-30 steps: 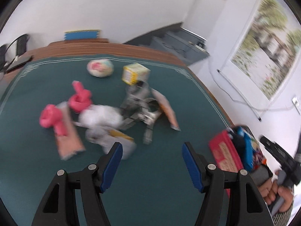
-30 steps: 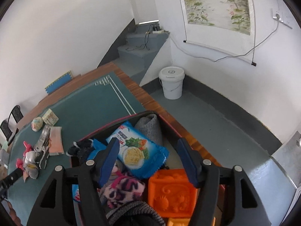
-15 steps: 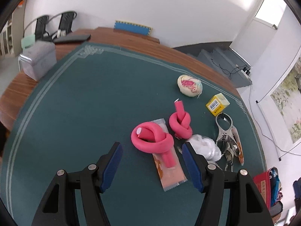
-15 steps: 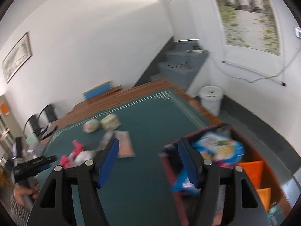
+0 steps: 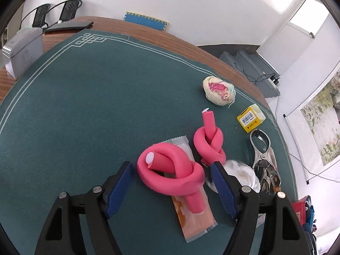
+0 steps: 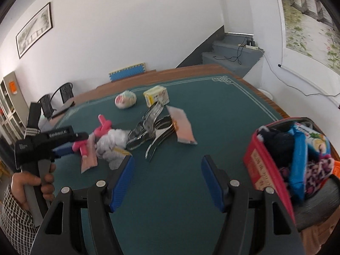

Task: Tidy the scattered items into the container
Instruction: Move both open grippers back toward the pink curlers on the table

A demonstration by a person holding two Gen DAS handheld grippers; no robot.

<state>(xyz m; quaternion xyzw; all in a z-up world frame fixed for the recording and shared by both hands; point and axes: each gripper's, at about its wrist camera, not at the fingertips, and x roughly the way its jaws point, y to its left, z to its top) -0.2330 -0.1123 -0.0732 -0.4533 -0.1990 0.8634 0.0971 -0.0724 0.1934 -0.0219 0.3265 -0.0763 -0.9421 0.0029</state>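
Left wrist view shows your left tongs [image 5: 171, 182] spread around the pink foam knot [image 5: 170, 175] on the table [image 5: 85, 106]; closing on it looks next. Right tongs [image 6: 167, 177] hang spread, empty, beside the part-filled red box [image 6: 261, 165].

Both handheld grippers are held level with jaws spread wide and empty, the left gripper [image 5: 171, 186] gripped by a hand [image 6: 31, 183] in a checked sleeve, the right gripper [image 6: 167, 177] angled forward.
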